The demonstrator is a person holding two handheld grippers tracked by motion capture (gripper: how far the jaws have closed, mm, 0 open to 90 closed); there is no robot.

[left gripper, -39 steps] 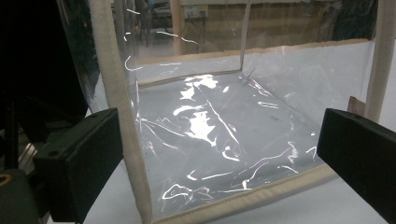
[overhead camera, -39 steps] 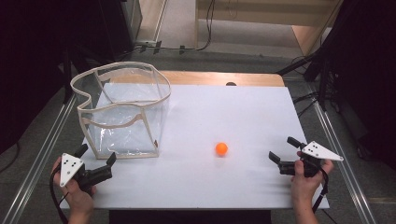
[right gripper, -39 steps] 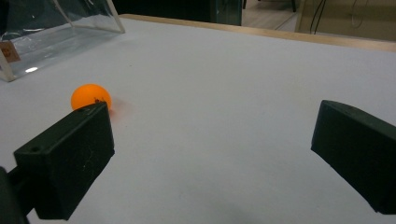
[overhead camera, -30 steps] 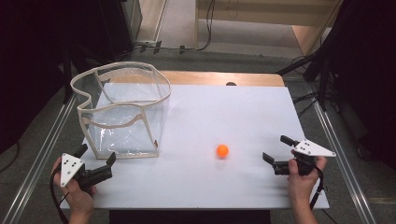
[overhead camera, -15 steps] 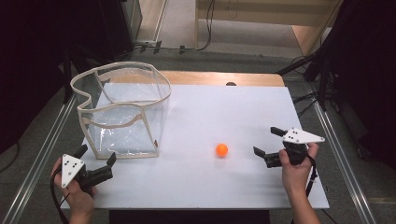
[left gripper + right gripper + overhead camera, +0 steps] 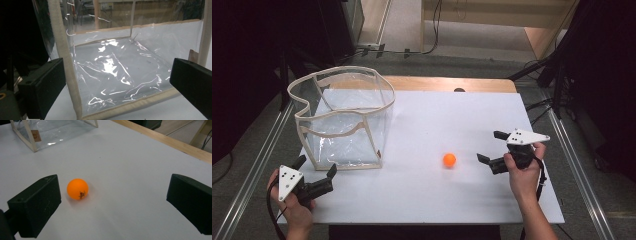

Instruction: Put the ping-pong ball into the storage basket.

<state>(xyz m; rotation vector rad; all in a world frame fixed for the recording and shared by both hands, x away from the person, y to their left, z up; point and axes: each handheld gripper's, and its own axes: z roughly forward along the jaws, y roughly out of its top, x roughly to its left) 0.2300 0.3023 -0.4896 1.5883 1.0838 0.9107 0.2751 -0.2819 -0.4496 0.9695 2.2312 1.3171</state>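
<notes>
An orange ball (image 6: 449, 160) lies on the white table (image 6: 437, 200), near a clear bag (image 6: 342, 120).

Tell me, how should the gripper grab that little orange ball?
Pinch the orange ball across its middle, its widest part, since it is round and could roll. The right hand-held gripper is open and aimed at it, so coming straight in low along the white table from that side probably works best.
</notes>
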